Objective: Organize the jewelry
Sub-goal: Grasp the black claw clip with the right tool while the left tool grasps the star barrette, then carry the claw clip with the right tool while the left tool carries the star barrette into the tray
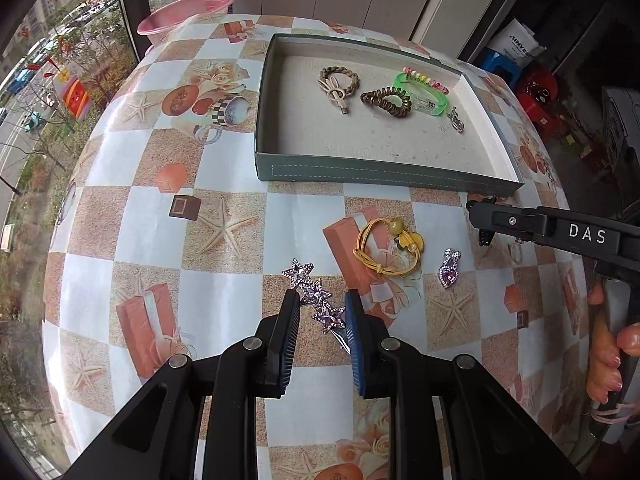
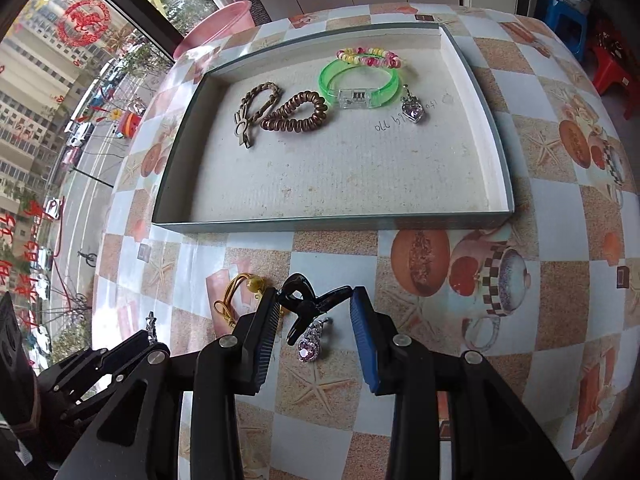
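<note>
My left gripper (image 1: 322,296) is shut on a purple star hair clip (image 1: 316,298), which hangs lifted off the table between the pads. My right gripper (image 2: 315,292) is shut on a black claw clip (image 2: 304,300), also raised. On the cloth below lie a yellow hair tie (image 1: 390,250) and a purple heart pendant (image 1: 449,268). Beyond them stands the green tray (image 1: 360,170) holding a braided tie (image 1: 338,84), a brown spiral tie (image 1: 386,100), a green bangle (image 1: 424,96), a beaded bracelet (image 1: 426,78) and a heart charm (image 1: 456,120).
The round table wears a checked cloth (image 1: 224,296). A pink basin (image 1: 188,10) sits at its far left edge by the window. Red stools (image 2: 612,68) stand on the floor at the right. A person's hand (image 1: 608,356) grips the right handle.
</note>
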A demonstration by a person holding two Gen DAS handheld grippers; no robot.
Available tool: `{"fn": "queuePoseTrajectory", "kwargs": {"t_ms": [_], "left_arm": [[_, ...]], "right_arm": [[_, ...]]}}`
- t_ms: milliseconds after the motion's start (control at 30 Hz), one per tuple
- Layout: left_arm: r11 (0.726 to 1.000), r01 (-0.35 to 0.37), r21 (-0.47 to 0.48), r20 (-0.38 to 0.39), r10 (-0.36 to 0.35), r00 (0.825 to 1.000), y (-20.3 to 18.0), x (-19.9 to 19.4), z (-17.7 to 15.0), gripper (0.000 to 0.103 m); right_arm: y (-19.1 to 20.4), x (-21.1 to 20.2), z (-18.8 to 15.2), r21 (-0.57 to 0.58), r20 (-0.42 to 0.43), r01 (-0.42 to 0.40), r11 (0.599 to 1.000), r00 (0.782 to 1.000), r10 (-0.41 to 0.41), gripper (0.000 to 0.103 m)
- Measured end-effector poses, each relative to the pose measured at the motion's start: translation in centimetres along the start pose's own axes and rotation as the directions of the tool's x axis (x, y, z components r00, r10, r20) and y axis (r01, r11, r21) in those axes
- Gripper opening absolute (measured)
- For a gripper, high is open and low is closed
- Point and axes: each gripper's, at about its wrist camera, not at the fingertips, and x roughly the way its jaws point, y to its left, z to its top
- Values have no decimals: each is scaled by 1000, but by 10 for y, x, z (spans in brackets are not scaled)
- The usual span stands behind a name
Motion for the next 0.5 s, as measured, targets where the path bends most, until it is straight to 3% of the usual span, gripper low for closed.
{"fn": "queuePoseTrajectory", "kwargs": {"t_ms": [233, 500], "left_arm": [[999, 29, 23, 60, -31, 998, -2, -19, 37, 36], [999, 31, 39, 135, -36, 990, -4, -32, 86, 36]], "right_arm": [[-7, -31, 16, 27, 56, -15, 1000, 998, 13, 39], [-14, -55, 57, 23, 119, -15, 1000, 993, 12, 39]]}}
